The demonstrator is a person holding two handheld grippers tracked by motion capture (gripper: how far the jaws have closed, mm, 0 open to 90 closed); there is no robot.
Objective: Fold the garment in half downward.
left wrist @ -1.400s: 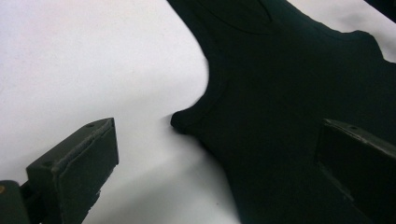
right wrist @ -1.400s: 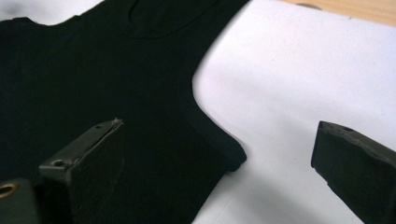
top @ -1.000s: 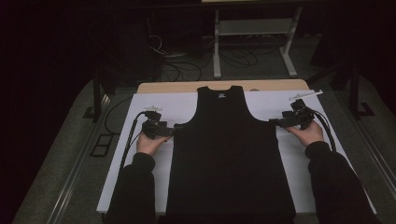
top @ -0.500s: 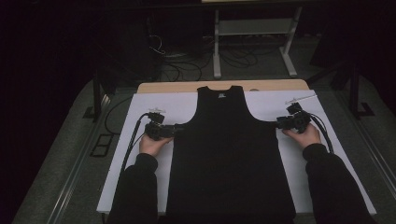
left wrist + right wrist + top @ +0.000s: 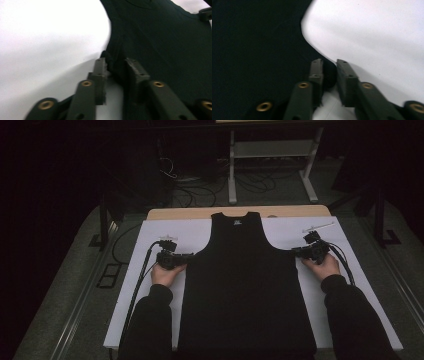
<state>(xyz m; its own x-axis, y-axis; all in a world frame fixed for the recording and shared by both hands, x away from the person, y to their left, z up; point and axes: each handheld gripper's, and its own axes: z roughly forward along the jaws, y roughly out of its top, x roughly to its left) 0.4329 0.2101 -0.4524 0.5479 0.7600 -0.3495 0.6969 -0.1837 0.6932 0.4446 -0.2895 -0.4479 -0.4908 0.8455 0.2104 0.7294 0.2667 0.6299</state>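
A black tank top (image 5: 245,285) lies flat, neck away from me, on a white sheet (image 5: 150,245). My left gripper (image 5: 189,257) is at its left underarm corner and my right gripper (image 5: 296,252) at the right underarm corner. The left gripper view has the left gripper (image 5: 115,65) with a bunched fold of the tank top (image 5: 162,42) pinched between its jaws. In the right gripper view the right gripper (image 5: 329,65) pinches the rounded edge of the tank top (image 5: 254,50). Both pairs of jaws have just been closing with the fabric between them.
The sheet covers a wooden table whose far edge (image 5: 190,213) shows behind the tank top. A thin white stick (image 5: 320,226) lies near the right gripper. Black cables (image 5: 140,280) trail off the left side. A white stand (image 5: 270,150) and floor wires sit beyond the table.
Both grippers' jaws have closed on the tank top's underarm corners. The hands have hardly shifted.
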